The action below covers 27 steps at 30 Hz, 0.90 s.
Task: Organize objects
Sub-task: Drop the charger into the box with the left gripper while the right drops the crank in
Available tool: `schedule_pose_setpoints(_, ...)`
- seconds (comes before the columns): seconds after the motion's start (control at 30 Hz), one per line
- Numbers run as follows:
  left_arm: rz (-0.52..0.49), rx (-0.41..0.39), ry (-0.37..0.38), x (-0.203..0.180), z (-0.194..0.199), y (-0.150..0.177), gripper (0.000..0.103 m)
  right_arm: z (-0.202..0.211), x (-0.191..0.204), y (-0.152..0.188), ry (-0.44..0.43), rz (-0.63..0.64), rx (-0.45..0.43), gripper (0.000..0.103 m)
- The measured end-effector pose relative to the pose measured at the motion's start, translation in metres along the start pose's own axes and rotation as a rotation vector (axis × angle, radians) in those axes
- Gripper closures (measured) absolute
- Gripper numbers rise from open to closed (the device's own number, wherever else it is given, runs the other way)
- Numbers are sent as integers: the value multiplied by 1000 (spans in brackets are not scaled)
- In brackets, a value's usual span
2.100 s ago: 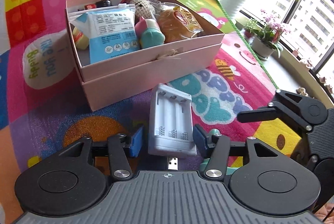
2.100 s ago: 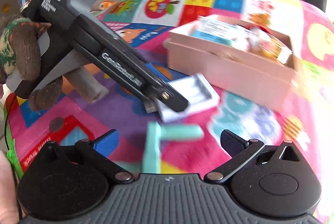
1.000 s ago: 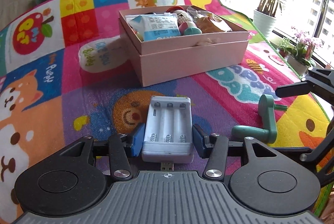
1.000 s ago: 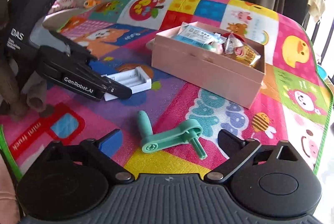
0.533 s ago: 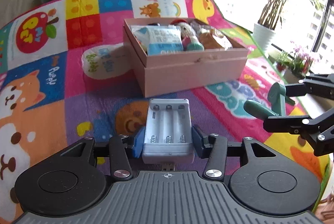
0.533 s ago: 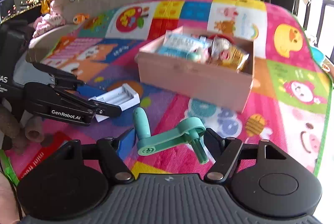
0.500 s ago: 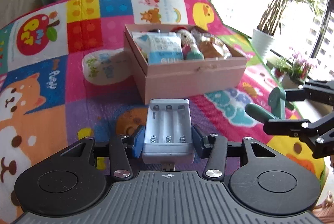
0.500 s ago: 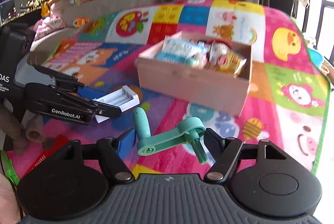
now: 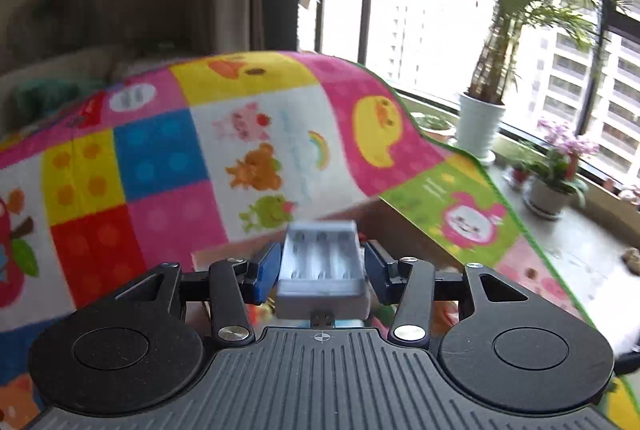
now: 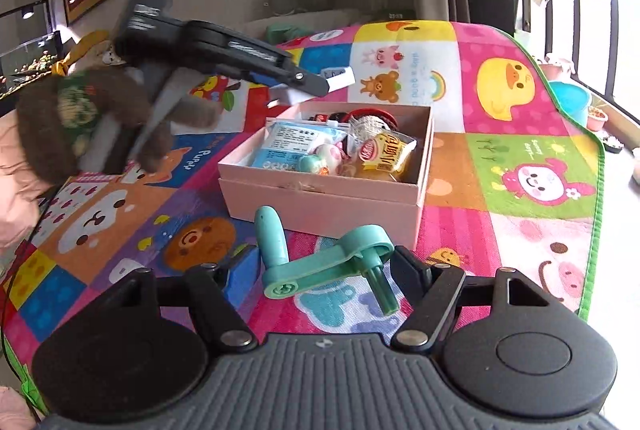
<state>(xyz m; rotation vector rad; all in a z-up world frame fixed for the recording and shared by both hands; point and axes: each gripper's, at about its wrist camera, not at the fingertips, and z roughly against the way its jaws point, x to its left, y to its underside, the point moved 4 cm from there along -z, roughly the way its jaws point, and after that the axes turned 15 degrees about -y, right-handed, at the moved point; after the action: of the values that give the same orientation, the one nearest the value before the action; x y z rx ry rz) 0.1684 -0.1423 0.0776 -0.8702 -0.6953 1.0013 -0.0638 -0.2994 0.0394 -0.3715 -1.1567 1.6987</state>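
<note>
My left gripper [image 9: 322, 266] is shut on a white battery charger [image 9: 322, 264] and holds it raised in the air. In the right wrist view the left gripper [image 10: 320, 81] and the charger [image 10: 338, 79] hang above the far left corner of the open pink box [image 10: 320, 197]. The box holds a blue packet [image 10: 290, 145], a yellow snack bag [image 10: 380, 155] and small toys. My right gripper [image 10: 326, 270] is shut on a teal crank handle [image 10: 324, 264] and holds it above the mat in front of the box.
A colourful play mat [image 10: 520, 157] covers the surface. Its green edge [image 9: 492, 181] runs along the right, with plant pots [image 9: 478, 127] and a window ledge beyond. A sofa [image 10: 320, 17] stands behind the mat.
My left gripper has lifted the charger up and forward over the box, so the box has dropped nearly out of its view. My right gripper has risen slightly with the crank handle.
</note>
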Motion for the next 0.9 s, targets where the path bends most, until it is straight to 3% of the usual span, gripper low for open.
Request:
schedule_pose_setpoints(0.17,153,27,73,16,-8,13,54,-6,-14,4,24,-37,23,31)
schedule_pose_setpoints(0.27,272,-28,55,39,21,24,55,-7,-19,-1,31,-58,17,31)
schedule_pose_setpoints(0.43,461,-5,109,66,66,70,55,-5,-23,-40,-25,-125,-68,31)
schedule_pose_setpoints(0.63,490,72,172,62,81,105,55,-40,-37,-132,25,-119,-211,31)
schedule_pose_setpoints(0.7,476,85,158,63,82,110,55,-61,-46,-157,49,-107,-203,28)
schedule_pose_setpoints(0.8,486,104,130,71,84,119,55,-78,-65,-166,97,-173,-182,25)
schedule_pose_setpoints(0.9,514,114,146,75,80,124,56,-70,-75,-147,93,-218,-197,20)
